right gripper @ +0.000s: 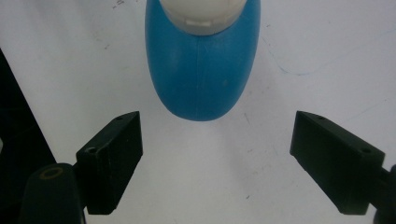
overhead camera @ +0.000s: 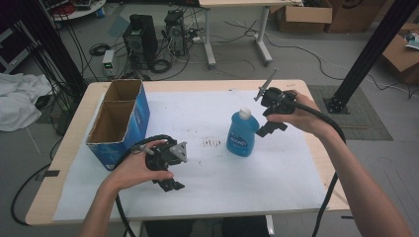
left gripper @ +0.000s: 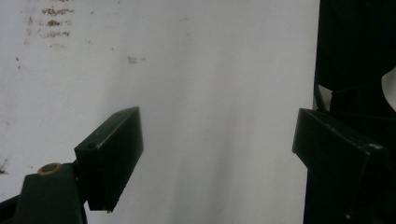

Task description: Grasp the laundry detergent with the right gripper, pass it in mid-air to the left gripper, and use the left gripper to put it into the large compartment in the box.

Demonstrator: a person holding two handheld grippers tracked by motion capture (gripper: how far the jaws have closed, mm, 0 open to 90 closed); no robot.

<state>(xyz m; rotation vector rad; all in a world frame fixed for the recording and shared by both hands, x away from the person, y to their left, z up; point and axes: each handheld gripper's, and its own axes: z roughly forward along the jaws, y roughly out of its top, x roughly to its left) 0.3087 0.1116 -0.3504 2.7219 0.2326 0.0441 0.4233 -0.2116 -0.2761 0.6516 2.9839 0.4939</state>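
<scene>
On the worktop (overhead camera: 296,187): white paper sheet, open blue box (overhead camera: 118,123) at left.
Bottle (overhead camera: 242,133): upright, mid-sheet, blue, pale cap.
Right tongs (overhead camera: 271,129): wide, empty, just beside the bottle.
Left tongs (overhead camera: 170,185): wide, empty, over bare paper.
Risk: a high, off-centre pinch could tip the bottle.

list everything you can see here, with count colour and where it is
bottle: 1, blue with a pale cap, upright near the middle of the paper
cardboard box: 1, blue outside and brown inside, open top with two compartments, left side of the table
paper sheet: 1, white with dark smudges, covering most of the table
table: 1, light wood, centre
computer towers: 2, black, on the floor behind the table
cardboard cartons: several, brown, floor at far right
white cloth: 1, floor at left
left gripper: 1, black, open, over the paper near the front
right gripper: 1, black, open, just right of the bottle
</scene>
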